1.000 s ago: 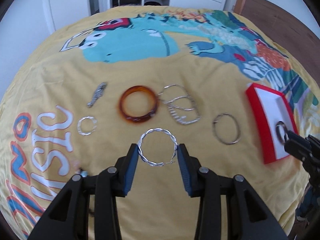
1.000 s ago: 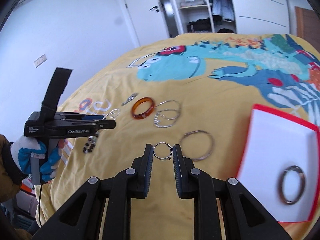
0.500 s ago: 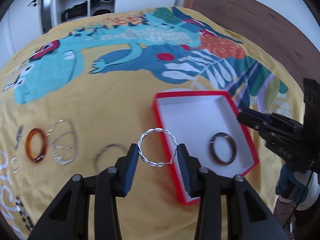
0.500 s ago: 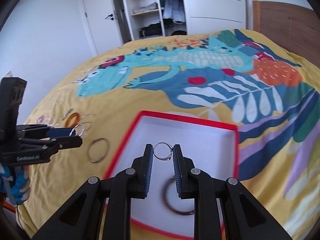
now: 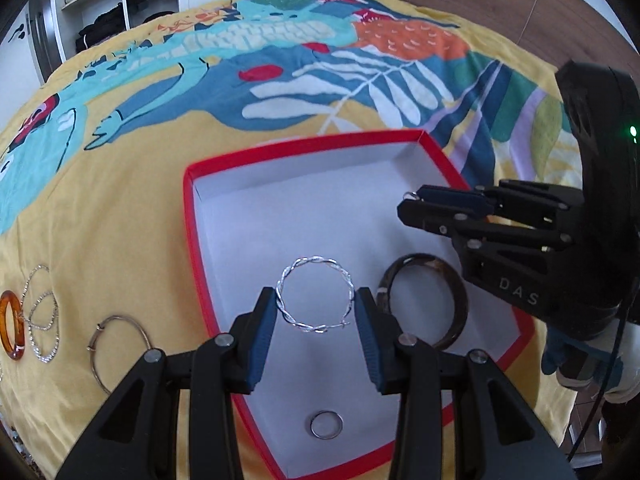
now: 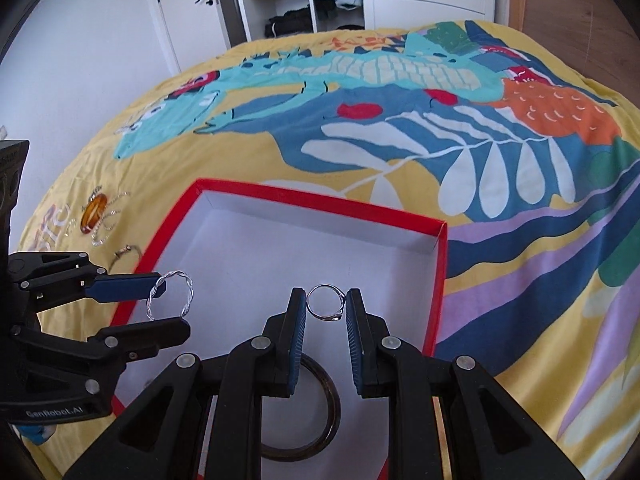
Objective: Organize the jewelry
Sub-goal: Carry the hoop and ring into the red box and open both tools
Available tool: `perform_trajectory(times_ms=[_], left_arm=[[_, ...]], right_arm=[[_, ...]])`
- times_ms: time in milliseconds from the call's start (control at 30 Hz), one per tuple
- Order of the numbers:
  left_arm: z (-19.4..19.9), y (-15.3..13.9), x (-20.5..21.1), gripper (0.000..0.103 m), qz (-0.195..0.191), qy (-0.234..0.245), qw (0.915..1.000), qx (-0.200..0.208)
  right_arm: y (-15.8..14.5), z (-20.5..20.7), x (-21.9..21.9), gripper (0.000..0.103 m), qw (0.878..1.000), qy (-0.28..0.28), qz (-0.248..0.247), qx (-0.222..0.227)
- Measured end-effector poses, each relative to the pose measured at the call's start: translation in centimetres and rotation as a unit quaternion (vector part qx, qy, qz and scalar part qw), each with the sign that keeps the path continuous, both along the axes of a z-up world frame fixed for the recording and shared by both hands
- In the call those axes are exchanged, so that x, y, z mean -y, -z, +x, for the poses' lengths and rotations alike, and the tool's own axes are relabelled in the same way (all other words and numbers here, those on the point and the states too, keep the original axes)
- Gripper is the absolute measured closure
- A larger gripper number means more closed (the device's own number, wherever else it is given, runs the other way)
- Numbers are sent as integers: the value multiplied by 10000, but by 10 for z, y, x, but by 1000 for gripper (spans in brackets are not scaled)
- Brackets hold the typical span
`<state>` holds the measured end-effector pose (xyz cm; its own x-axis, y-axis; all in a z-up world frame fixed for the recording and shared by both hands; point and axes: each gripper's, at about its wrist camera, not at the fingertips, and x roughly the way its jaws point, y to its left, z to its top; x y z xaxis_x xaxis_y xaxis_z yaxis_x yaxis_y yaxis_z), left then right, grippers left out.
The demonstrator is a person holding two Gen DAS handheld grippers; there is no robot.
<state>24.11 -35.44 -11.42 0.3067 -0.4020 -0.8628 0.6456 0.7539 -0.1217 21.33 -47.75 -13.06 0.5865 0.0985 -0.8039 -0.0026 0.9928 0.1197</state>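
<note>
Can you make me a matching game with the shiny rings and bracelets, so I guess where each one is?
Things:
1. twisted silver bracelet
2. dark bangle
3. orange bangle
4. thin silver ring

Places:
A. lying on the yellow bedspread, outside the box
B. held in the left hand-held gripper
C. held in the right hand-held gripper
D. lying flat inside the red box

Pairs: 1-B, 2-D, 3-A, 4-C
</note>
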Motion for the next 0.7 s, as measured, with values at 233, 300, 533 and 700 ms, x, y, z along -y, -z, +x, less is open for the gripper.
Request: perform_trajectory(times_ms=[233, 300, 533, 700], left_arm=[[1, 18, -2, 65, 148, -4, 9999, 22], [1, 20, -2, 65, 198, -12, 9998, 59], [-1, 21, -3, 65, 230, -93, 9996, 123], [-4, 12, -7, 65, 112, -192, 9998, -7]], right_arm=[[21, 5, -6, 83, 9991, -159, -301, -244], [23, 5, -9, 83, 9984, -212, -434, -286], [26, 6, -12, 83, 9963, -303, -689, -413], [20, -1, -10, 82, 9958, -261, -715, -515]])
